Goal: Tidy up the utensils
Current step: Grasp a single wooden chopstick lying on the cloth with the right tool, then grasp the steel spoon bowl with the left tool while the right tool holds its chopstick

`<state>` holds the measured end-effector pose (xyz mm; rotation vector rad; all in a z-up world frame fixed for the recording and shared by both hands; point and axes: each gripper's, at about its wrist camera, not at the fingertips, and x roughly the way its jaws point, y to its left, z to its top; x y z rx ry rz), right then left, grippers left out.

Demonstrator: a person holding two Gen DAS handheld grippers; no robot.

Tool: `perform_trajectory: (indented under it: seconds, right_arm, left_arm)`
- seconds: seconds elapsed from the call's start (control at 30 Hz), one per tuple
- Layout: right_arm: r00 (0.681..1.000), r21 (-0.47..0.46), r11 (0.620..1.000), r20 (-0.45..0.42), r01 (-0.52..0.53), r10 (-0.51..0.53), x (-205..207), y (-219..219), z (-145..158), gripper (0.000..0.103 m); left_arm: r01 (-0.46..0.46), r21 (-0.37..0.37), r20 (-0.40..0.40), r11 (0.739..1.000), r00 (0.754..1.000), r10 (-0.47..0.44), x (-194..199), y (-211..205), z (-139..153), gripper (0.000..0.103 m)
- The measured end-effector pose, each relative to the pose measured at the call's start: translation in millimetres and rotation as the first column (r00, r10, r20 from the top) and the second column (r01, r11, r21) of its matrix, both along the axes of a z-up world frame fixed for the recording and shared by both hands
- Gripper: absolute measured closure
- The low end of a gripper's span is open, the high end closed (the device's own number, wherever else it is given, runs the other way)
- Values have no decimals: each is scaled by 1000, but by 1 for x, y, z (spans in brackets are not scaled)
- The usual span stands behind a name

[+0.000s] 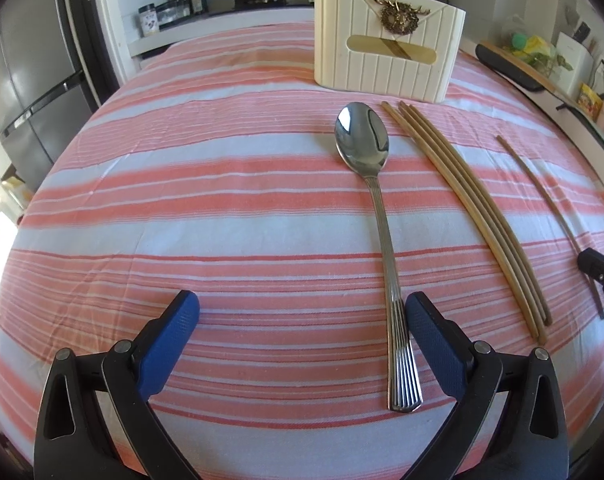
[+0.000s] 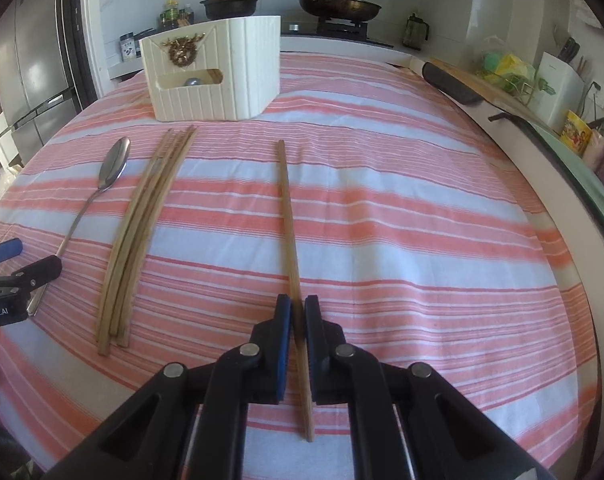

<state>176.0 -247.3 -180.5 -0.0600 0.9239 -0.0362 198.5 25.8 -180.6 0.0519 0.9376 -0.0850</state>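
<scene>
On the striped worktop, right gripper fingers clenched on a single chopstick that runs between them toward the cream utensil holder at the far edge; left gripper fingers released wide, straddling bare cloth with the spoon handle just inside the right-hand finger. Left-wrist view alone shows crossed chopsticks through the holder's front slot; right-wrist view alone shows a spoon bowl in that slot and the worktop's curved right-hand rim. Bundle of chopsticks between spoon and held stick, broad open cloth right of the held chopstick and left of the spoon.
</scene>
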Motion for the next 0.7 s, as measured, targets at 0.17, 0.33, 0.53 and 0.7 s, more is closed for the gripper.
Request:
perform_trajectory:
  seconds: [0.17,0.33,0.53,0.7]
  right_arm:
    - [999,28,1000,-37,-2,3,-9,-12,2,92]
    - [994,82,995,-85,-56,63,-9,-16,3,67]
    - [974,82,987,-168,-138,151,13,-12,4,64]
    - [960,90,982,-215,-165,181,56,-13,5,65]
  left_arm:
    - [22,3,-9,1000,1000,-22,0,9,0,1]
    - [101,6,-55,995,993,-100,4,11,1,1]
    - [190,7,-158,982,970,-187,31,-1,4,1]
    - [190,23,-172,982,968,-183,70,-23,4,1]
